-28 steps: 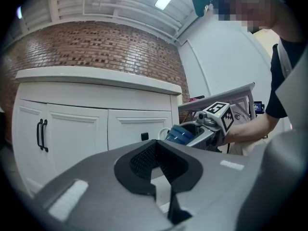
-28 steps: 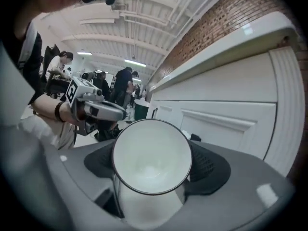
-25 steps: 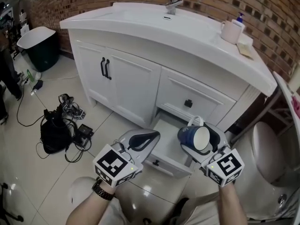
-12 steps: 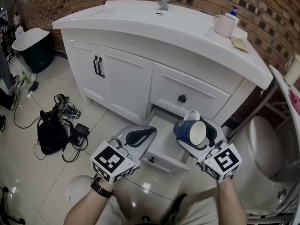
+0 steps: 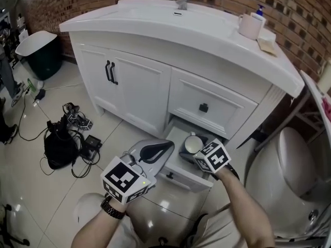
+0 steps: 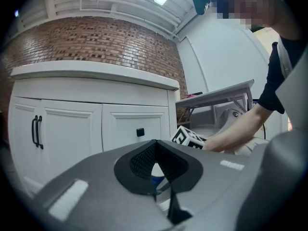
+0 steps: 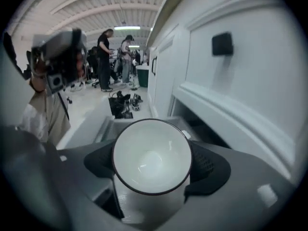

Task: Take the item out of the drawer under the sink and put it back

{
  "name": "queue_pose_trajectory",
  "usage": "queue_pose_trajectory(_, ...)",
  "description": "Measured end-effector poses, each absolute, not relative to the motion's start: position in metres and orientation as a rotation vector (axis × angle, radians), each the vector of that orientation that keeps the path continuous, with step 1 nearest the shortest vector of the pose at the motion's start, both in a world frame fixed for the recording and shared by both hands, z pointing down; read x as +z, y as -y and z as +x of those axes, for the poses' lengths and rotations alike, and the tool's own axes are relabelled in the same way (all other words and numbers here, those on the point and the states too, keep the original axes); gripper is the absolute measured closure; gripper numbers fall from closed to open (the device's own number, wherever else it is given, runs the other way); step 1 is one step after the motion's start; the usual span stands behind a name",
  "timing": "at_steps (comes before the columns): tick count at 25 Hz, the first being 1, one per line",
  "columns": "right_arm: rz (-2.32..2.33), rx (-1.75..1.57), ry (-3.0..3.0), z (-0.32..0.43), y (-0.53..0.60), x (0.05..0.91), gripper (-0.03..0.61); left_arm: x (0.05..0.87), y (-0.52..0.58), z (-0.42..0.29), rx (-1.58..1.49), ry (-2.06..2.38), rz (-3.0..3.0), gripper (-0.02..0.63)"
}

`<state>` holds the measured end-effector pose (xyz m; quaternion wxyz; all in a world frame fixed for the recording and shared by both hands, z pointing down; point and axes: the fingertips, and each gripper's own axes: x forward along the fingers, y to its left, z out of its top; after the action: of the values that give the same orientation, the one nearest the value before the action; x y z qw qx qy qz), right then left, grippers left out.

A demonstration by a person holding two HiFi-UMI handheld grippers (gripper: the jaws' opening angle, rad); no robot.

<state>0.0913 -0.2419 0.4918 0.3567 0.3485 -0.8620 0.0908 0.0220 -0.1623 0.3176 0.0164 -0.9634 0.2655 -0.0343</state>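
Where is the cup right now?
In the head view, the cup is just right of centre. It is gripped by the right tongs, down in the open bottom drawer, below the closed drawer.

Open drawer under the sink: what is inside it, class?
A mug, white inside, held by the right gripper. Both hide the drawer floor, so anything else there cannot be seen.

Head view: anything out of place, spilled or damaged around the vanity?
Nothing spilled or damaged. The bottom drawer stands open, but the right gripper is holding the mug inside it. Only clutter: a black tangle of cables and gear loose on the floor left of the cabinet.
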Motion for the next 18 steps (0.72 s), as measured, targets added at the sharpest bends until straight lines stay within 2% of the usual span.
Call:
queue_pose_trajectory(7,0.831,0.178,2.069,0.079,0.251,0.535,0.164,0.313,0.171,0.010,-0.066,-0.871,-2.999,0.594)
queue_pose_trajectory(9,0.850,0.135,2.083,0.081,0.251,0.519,0.160,0.312,0.170,0.008,-0.060,-0.875,-2.998,0.594)
queue_pose_trajectory(12,0.972,0.044,2.287,0.078,0.246,0.445,0.163,0.308,0.168,0.004,-0.036,-0.877,-2.994,0.594)
queue_pose_trajectory(13,1.042,-0.043,2.380,0.079,0.238,0.410,0.188,0.306,0.168,0.003,-0.027,-0.878,-2.993,0.594)
queue_pose_trajectory(17,1.374,-0.424,2.686,0.105,0.176,0.280,0.561,0.301,0.167,-0.002,-0.007,-0.878,-2.988,0.594)
queue_pose_trajectory(18,1.430,-0.429,2.712,0.115,0.161,0.268,0.575,0.300,0.166,-0.002,-0.004,-0.873,-2.988,0.594)
